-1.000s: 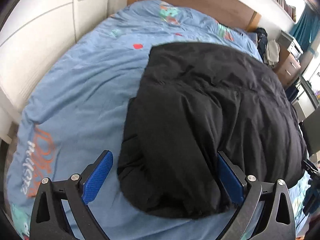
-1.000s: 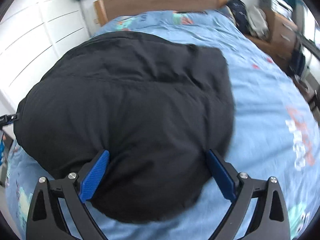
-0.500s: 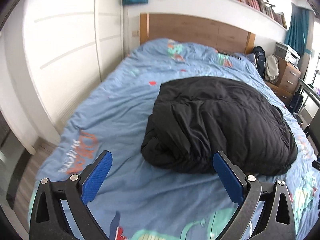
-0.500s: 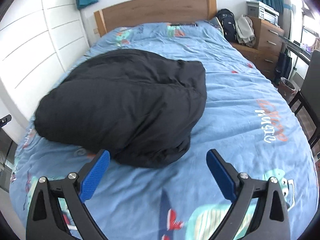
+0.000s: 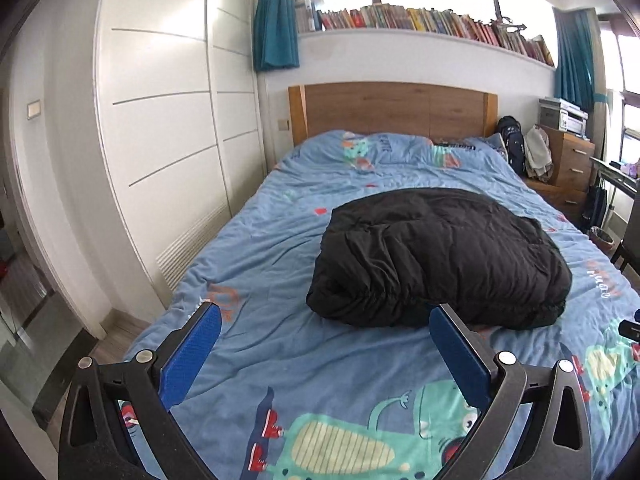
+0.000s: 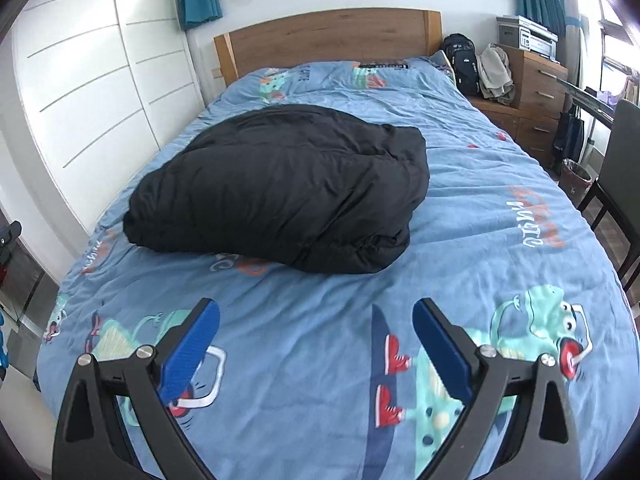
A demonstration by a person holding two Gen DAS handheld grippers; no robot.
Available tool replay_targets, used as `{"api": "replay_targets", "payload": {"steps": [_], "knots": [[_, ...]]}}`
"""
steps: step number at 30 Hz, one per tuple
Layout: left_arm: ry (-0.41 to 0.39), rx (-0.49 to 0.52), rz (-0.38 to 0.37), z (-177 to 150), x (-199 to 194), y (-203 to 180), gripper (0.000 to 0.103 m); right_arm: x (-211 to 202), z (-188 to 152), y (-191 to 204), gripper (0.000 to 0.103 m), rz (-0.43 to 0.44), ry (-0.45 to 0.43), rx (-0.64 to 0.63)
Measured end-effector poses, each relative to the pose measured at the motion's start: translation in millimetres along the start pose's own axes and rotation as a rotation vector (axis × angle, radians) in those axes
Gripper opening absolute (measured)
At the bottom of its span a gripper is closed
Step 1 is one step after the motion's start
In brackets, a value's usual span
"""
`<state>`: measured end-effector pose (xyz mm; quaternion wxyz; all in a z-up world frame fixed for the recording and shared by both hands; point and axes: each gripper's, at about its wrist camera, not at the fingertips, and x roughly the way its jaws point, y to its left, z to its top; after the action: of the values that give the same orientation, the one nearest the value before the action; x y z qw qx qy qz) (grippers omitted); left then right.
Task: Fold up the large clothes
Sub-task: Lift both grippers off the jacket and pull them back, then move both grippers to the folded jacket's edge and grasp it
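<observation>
A black puffy coat (image 5: 436,256) lies folded into a thick bundle in the middle of the bed's blue cartoon-print duvet (image 5: 280,360). It also shows in the right wrist view (image 6: 280,188). My left gripper (image 5: 324,324) is open and empty, held back from the coat near the foot of the bed. My right gripper (image 6: 316,324) is open and empty, also well short of the coat, above bare duvet (image 6: 320,360).
A wooden headboard (image 5: 392,108) stands at the far end. White wardrobe doors (image 5: 160,120) run along the left side. A wooden dresser (image 6: 536,88) with a backpack (image 6: 462,64) stands at the right, then a dark chair (image 6: 616,184) and a bin (image 6: 576,180).
Both grippers have pulled back from close over the coat toward the foot of the bed and tilted up. The coat lies still in its folded bundle.
</observation>
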<state>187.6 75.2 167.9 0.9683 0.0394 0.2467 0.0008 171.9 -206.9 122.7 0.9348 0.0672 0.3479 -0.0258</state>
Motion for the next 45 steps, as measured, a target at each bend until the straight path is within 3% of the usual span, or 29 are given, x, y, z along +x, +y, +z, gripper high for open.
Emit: {"api": "replay_targets", "payload": {"steps": [9,15,22,27,33,40,45], "knots": [[-0.003,-0.006,-0.004,-11,-25,8,0.102,-38,-20,13,0.098,0.022,-0.054,0.002],[0.123,-0.058,-0.075,-21,10,27,0.102,-38,-16,-7,0.098,0.053,-0.082,0.057],[0.309,-0.162,-0.194,-20,112,54,0.102,14,15,-70,0.098,0.094,-0.031,0.220],[0.397,-0.317,-0.359,7,223,83,0.102,91,50,-130,0.098,0.214,0.020,0.389],[0.470,-0.396,-0.439,39,327,84,0.102,180,83,-172,0.098,0.259,0.094,0.471],[0.572,-0.486,-0.540,53,406,83,0.102,241,112,-194,0.098,0.289,0.146,0.545],[0.652,-0.471,-0.567,54,453,77,0.102,277,121,-201,0.098,0.304,0.209,0.549]]}}
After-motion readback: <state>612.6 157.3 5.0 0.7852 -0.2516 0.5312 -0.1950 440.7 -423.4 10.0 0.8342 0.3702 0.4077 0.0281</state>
